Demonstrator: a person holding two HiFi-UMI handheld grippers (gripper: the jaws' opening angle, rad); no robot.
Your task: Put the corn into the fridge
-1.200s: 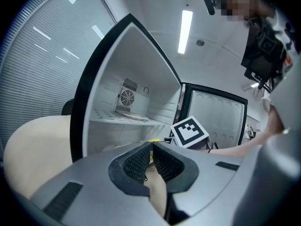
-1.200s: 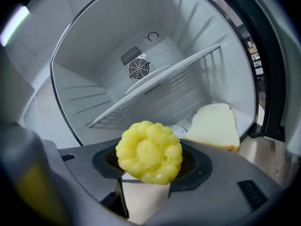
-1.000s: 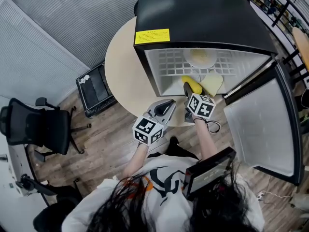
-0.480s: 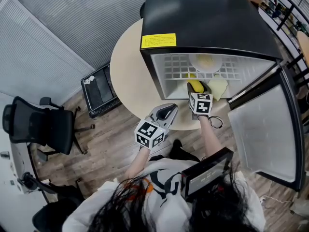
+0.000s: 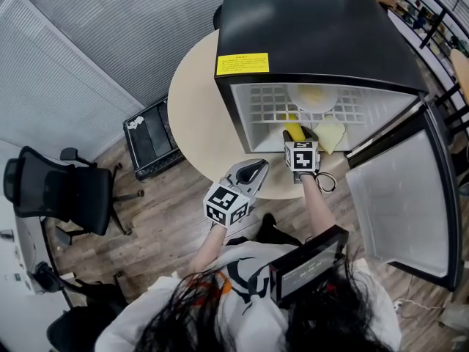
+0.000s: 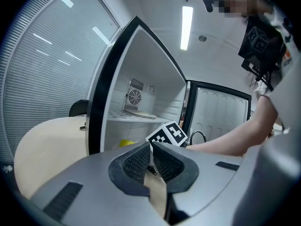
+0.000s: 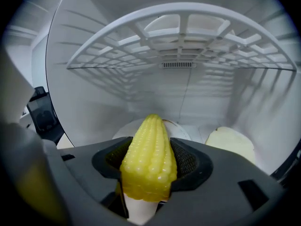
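Note:
A black mini fridge [image 5: 315,28] stands open on a round beige table [image 5: 194,101]. My right gripper [image 5: 299,139] reaches into the lower compartment, shut on a yellow corn cob [image 5: 294,130] [image 7: 149,157]. The cob points toward the back wall, above a white plate [image 7: 176,126] on the fridge floor. A pale round item [image 7: 230,142] lies to the right of it. My left gripper [image 5: 249,173] [image 6: 150,160] hovers outside, by the table's front edge, its jaws closed with nothing between them.
A white wire shelf [image 7: 183,36] spans the fridge above the corn and carries a plate [image 5: 311,94]. The fridge door [image 5: 399,189] hangs open to the right. A black office chair [image 5: 51,189] and a black box [image 5: 150,138] stand on the wood floor at left.
My right gripper has carried the corn forward from the fridge's mouth into the lower compartment. The left gripper has barely shifted.

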